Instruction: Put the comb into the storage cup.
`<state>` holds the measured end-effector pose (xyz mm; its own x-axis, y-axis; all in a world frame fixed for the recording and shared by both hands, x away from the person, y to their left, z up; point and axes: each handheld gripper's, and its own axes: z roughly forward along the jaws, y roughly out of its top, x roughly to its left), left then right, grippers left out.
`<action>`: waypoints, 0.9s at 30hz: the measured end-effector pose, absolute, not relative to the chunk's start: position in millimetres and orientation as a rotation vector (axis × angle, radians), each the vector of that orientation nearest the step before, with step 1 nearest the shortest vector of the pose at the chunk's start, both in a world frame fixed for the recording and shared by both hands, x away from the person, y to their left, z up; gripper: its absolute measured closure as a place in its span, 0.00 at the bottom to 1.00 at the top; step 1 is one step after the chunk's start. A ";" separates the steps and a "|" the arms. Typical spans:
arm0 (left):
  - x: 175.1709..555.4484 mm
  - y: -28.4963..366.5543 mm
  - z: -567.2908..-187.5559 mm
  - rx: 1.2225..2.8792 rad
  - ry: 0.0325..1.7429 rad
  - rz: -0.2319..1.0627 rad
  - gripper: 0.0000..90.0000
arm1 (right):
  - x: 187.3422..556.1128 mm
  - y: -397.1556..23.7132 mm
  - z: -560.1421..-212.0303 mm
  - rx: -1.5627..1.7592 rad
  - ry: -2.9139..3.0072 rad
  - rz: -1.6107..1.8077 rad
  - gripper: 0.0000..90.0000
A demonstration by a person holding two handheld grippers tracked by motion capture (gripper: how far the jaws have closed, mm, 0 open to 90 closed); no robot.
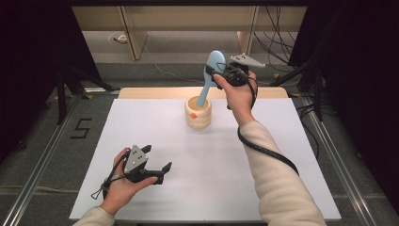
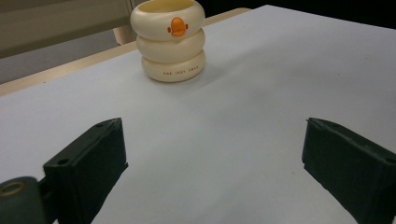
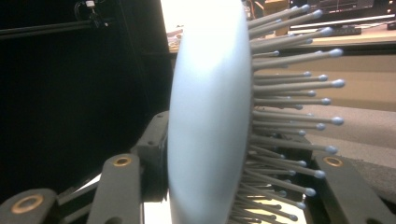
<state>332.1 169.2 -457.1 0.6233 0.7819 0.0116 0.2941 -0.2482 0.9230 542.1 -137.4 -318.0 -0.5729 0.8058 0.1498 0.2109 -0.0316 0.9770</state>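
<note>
Where jaws hide its head, hairbrush [image 1: 210, 75], handle inside cup [image 1: 198, 112]

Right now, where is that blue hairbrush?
In the high view the blue hairbrush sits at the far middle of the white table, clamped by the right gripper, handle end down in the cream ringed cup.

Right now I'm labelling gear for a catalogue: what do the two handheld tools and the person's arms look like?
Both are black two-jaw tools. The left tool carries a grey three-cornered plate with small dark holes, and a thin black cable loops from it. The right tool bears a like grey plate and trails a thick black ribbed cable. Its jaw links show brass-coloured pins. The person wears cream fleecy sleeves.
</note>
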 end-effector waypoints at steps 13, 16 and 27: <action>332.1 168.7 -457.8 1.819 0.868 0.592 0.07 | 548.0 -132.6 -325.2 1.073 1.779 1.624 0.55; 332.3 168.7 -457.8 1.820 0.864 0.591 0.07 | 549.1 -131.7 -326.8 1.079 1.778 1.620 0.55; 332.3 168.6 -458.2 1.824 0.864 0.594 0.07 | 553.2 -128.8 -334.0 1.095 1.775 1.604 0.55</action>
<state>332.3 168.6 -458.2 0.6253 0.7802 0.0156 0.2938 -0.2540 0.9215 553.2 -128.8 -334.0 -0.5481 0.8237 0.1454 0.2280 -0.0201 0.9735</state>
